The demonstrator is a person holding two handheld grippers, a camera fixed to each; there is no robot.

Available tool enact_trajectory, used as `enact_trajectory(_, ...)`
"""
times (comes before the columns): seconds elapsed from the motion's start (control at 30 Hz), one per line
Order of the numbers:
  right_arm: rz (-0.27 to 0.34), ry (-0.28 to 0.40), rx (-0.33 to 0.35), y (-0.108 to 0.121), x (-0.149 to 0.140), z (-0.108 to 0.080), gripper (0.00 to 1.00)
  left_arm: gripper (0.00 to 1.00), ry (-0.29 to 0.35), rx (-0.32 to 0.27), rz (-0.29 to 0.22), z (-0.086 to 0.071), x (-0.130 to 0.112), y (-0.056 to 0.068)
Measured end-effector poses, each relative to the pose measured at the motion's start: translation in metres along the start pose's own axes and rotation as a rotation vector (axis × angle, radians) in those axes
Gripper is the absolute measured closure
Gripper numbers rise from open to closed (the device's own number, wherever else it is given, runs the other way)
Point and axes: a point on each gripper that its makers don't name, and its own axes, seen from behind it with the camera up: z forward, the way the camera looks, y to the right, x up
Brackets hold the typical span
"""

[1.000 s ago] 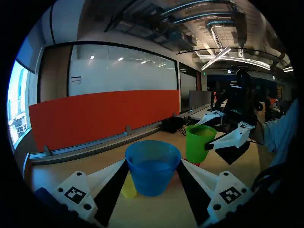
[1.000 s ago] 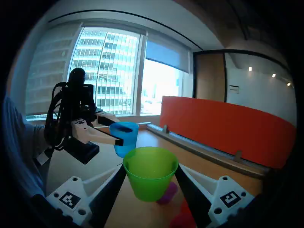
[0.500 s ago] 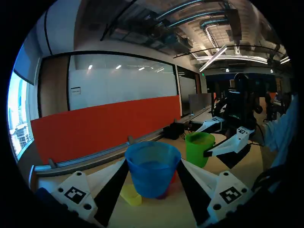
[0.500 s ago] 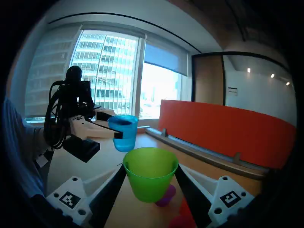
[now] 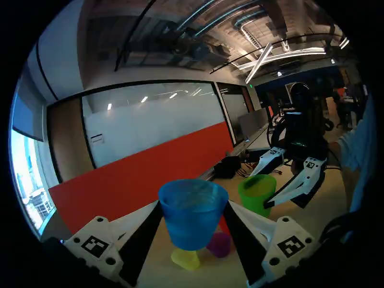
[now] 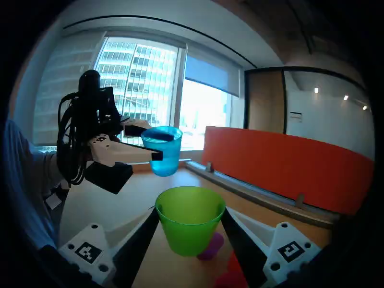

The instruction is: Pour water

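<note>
Pouring cleanly from here depends, as I judge it, on lining up two rims. The left gripper point(image 5: 193, 211) is clamped on the blue cup point(image 5: 193, 222), one finger pressing each side of its wall. The right gripper point(image 6: 189, 212) grasps the green cup point(image 6: 190, 226) the same way, upright between its fingers. In the right gripper view, the blue cup hangs above and to the left of the right gripper's fingertips, higher than the green rim and not yet over it. It looks close to upright, and I cannot tell how much water it carries. Below the left gripper's fingers, a small yellow cup point(image 5: 186, 258) and a purple cup point(image 5: 219, 244) sit on the wooden table point(image 6: 115, 201), well under the held cup. The step in hand seems to be carrying the blue cup across to pour. The blue lip should come over the middle of the green mouth before any tipping. The left gripper should then roll slowly so the stream starts thin, with the right gripper level and steady underneath. These plastic walls probably flex, so a harder squeeze could buckle either cup.
</note>
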Motion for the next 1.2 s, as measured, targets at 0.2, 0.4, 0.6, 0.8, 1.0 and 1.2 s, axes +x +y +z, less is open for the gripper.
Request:
enact_trajectory(0.2,-0.008,0.0,0.019,-0.008,-0.002,0.003,0.08,0.14,0.005,0.006,0.077,0.005,0.011,0.002)
enact_trajectory(0.4,-0.009,-0.001,0.04,-0.014,-0.004,0.005,0.08,0.14,0.011,0.016,0.161,0.008,0.023,0.004)
enact_trajectory(0.6,-0.013,0.0,0.059,-0.021,-0.006,0.008,0.09,0.14,0.017,0.023,0.235,0.012,0.035,0.004)
enact_trajectory(0.8,-0.011,0.003,0.069,-0.024,-0.009,0.011,0.09,0.14,0.021,0.032,0.31,0.014,0.047,0.002)
enact_trajectory(1.0,-0.002,0.011,0.075,-0.027,-0.008,0.013,0.09,0.14,0.016,0.042,0.39,0.015,0.055,0.005)
enact_trajectory(1.2,0.005,0.015,0.076,-0.026,-0.008,0.016,0.09,0.14,0.022,0.044,0.458,0.016,0.064,0.01)
